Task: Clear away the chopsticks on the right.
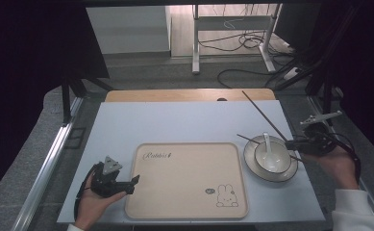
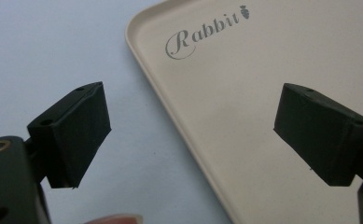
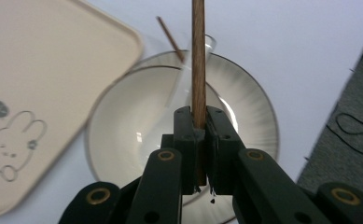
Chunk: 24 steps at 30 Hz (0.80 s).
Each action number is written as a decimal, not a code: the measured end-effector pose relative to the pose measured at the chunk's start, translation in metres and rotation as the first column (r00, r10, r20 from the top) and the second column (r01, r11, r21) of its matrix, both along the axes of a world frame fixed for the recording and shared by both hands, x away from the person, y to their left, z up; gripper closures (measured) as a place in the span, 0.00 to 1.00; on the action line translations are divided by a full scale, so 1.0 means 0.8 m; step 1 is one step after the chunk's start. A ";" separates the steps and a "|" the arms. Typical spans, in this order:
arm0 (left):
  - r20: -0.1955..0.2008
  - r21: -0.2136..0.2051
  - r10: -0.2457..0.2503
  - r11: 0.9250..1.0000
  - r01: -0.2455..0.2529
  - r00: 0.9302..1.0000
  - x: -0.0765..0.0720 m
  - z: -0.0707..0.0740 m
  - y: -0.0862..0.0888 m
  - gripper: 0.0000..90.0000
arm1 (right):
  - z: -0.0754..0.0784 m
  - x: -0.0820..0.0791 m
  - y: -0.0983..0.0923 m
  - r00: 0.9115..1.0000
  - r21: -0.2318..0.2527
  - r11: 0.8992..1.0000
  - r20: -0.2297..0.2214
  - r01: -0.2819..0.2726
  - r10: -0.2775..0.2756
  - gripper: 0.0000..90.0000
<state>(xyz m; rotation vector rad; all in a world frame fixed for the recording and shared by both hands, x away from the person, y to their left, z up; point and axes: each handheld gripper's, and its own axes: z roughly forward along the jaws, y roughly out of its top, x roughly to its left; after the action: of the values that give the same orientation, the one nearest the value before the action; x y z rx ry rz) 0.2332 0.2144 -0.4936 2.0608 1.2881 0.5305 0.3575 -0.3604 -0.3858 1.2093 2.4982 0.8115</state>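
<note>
A dark wooden chopstick (image 1: 264,115) slants up off the table, and my right gripper (image 1: 294,144) is shut on its near end, just right of the bowl. In the right gripper view the chopstick (image 3: 198,56) rises straight from between the closed jaws of the right gripper (image 3: 198,135). Below it sits a white bowl (image 1: 272,156) on a dark-rimmed plate (image 1: 250,161), with a white spoon (image 1: 267,143) in the bowl. A second chopstick (image 1: 246,139) lies across the plate's far side. My left gripper (image 1: 132,185) rests open at the beige tray's (image 1: 184,192) left edge. In its own view the open left gripper (image 2: 198,130) straddles the tray's rim (image 2: 179,116).
The tray (image 2: 272,70) carries the word "Rabbit" and a rabbit drawing (image 1: 227,196). It lies on a pale blue mat (image 1: 175,122) over a wooden table (image 1: 189,95). Metal rails (image 1: 45,168) run along the sides. Desk legs and cables (image 1: 242,43) stand on the floor beyond.
</note>
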 end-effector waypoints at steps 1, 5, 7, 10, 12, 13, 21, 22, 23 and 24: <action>0.000 0.000 0.000 1.000 0.000 1.000 0.000 0.000 0.000 0.12 | 0.000 0.000 0.000 1.000 0.000 1.000 0.000 0.000 0.000 0.92; 0.001 -0.002 0.002 1.000 -0.002 1.000 0.000 0.000 0.000 0.12 | 0.004 -0.008 0.017 0.999 0.005 0.999 0.003 -0.037 0.037 0.92; 0.001 -0.003 0.003 1.000 -0.003 1.000 0.000 0.000 0.000 0.12 | 0.005 -0.013 0.026 0.999 -0.001 0.999 0.004 -0.054 0.054 0.92; 0.000 -0.004 0.003 1.000 -0.003 1.000 0.000 0.000 -0.001 0.12 | 0.001 -0.019 0.044 0.996 -0.011 0.996 -0.010 -0.086 0.086 0.92; 0.001 -0.002 0.002 1.000 -0.002 1.000 0.000 0.000 -0.001 0.12 | -0.002 -0.024 0.055 0.995 -0.019 0.995 -0.016 -0.103 0.102 0.92; 0.001 -0.002 0.002 1.000 -0.002 1.000 -0.001 0.001 -0.001 0.12 | -0.004 -0.026 0.060 0.994 -0.020 0.994 -0.021 -0.110 0.110 0.92; 0.001 0.000 0.000 1.000 0.000 1.000 -0.001 0.001 0.000 0.12 | -0.024 -0.046 0.103 0.981 -0.051 0.981 -0.066 -0.187 0.184 0.92; 0.001 0.000 -0.001 1.000 0.001 1.000 -0.001 0.001 -0.001 0.12 | -0.026 -0.048 0.109 0.979 -0.055 0.979 -0.070 -0.194 0.190 0.92; 0.001 -0.001 -0.001 1.000 0.001 1.000 -0.001 0.001 0.000 0.12 | -0.028 -0.050 0.114 0.977 -0.058 0.978 -0.078 -0.202 0.197 0.92; 0.005 -0.008 0.004 1.000 -0.004 1.000 -0.001 0.001 0.000 0.12 | -0.033 -0.054 0.125 0.973 -0.065 0.974 -0.087 -0.218 0.212 0.92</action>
<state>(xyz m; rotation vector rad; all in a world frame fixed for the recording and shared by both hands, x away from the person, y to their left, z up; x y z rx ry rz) 0.2322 0.2140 -0.4927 2.0496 1.2900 0.5309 0.3139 -0.2608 -0.4121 0.9764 2.7336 0.7246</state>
